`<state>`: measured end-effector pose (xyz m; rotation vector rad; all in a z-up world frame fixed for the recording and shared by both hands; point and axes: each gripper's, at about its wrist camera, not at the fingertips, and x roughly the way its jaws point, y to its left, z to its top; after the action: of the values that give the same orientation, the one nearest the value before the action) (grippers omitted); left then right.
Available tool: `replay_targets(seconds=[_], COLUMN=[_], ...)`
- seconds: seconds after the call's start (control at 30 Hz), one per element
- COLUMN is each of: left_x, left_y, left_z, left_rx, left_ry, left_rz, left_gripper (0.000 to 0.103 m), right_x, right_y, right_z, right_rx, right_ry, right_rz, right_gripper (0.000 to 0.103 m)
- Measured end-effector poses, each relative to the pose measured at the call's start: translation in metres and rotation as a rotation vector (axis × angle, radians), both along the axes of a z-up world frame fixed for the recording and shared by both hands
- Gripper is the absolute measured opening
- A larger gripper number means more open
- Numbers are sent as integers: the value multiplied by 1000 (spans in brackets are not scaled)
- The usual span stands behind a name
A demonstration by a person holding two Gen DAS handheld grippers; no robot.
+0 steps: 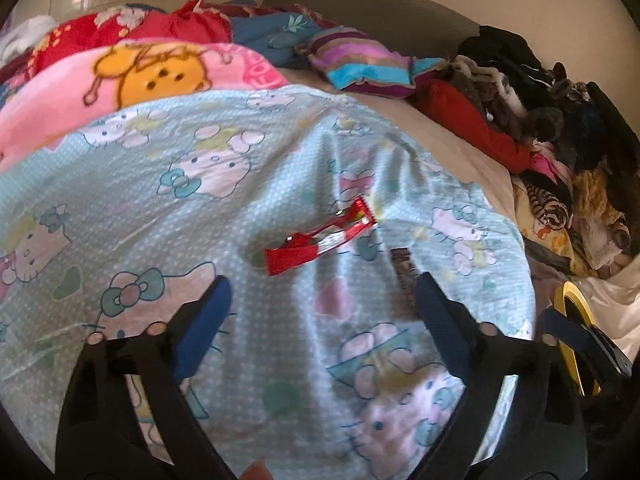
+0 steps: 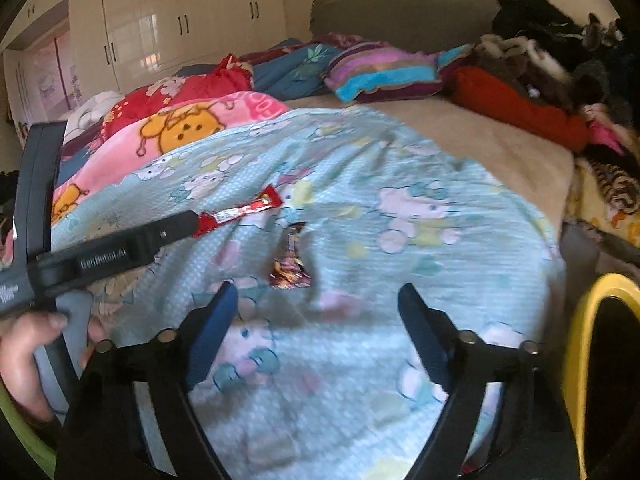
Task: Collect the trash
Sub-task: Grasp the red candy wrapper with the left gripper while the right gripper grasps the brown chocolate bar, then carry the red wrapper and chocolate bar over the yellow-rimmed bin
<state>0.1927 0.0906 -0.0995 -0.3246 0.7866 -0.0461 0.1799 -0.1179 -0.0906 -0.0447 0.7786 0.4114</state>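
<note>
A red candy wrapper (image 1: 320,238) lies on the light blue cartoon-cat blanket (image 1: 180,208); it also shows in the right wrist view (image 2: 240,212). A dark brown patterned wrapper (image 2: 290,268) lies a little to its right, seen in the left wrist view (image 1: 406,276) beside the right finger. My left gripper (image 1: 322,288) is open and empty, just short of the red wrapper. My right gripper (image 2: 318,300) is open and empty, just short of the dark wrapper. The left gripper's body (image 2: 108,252) reaches toward the red wrapper in the right wrist view.
A yellow-rimmed bin (image 2: 588,320) stands at the bed's right edge, also in the left wrist view (image 1: 576,332). Pink and red blankets (image 1: 120,80), a striped pillow (image 1: 360,64) and a clothes pile (image 1: 540,120) lie further back. White wardrobes (image 2: 160,28) stand behind.
</note>
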Motion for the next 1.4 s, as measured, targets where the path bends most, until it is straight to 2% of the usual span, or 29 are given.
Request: replay_targets(seconds=[0.17, 0.4, 0.47, 0.5, 0.7, 0.73, 0.87, 1.13, 1.4], left_x=[11, 28, 33, 36, 48, 47, 43, 27, 13], left_y=[15, 26, 24, 22, 13, 12, 1, -24, -71], left_z=[-15, -29, -31, -32, -31, -30, -22, 3, 34], left_rx=[-59, -98, -92, -89, -84, -82, -85, -110, -85], left_ry=[29, 60, 62, 61, 51, 47, 26, -23, -74], left_rz=[4, 14, 6, -5, -43, -48, -74, -102, -180], left_gripper=[61, 48, 42, 41, 24, 17, 10, 8, 8], right_x=[32, 62, 68, 68, 58, 57, 50, 30, 7], right_y=[25, 46, 50, 50, 41, 38, 17, -38, -86], right_z=[-18, -40, -49, -52, -50, -48, -40, -15, 9], right_rx=[11, -12, -51, -63, -47, -36, 23, 117, 162], right_ry=[77, 158, 177, 178, 157, 158, 154, 123, 75], right_rz=[36, 47, 39, 34, 29, 23, -18, -95, -176], right_gripper=[54, 44, 33, 31, 30, 30, 30, 30, 30])
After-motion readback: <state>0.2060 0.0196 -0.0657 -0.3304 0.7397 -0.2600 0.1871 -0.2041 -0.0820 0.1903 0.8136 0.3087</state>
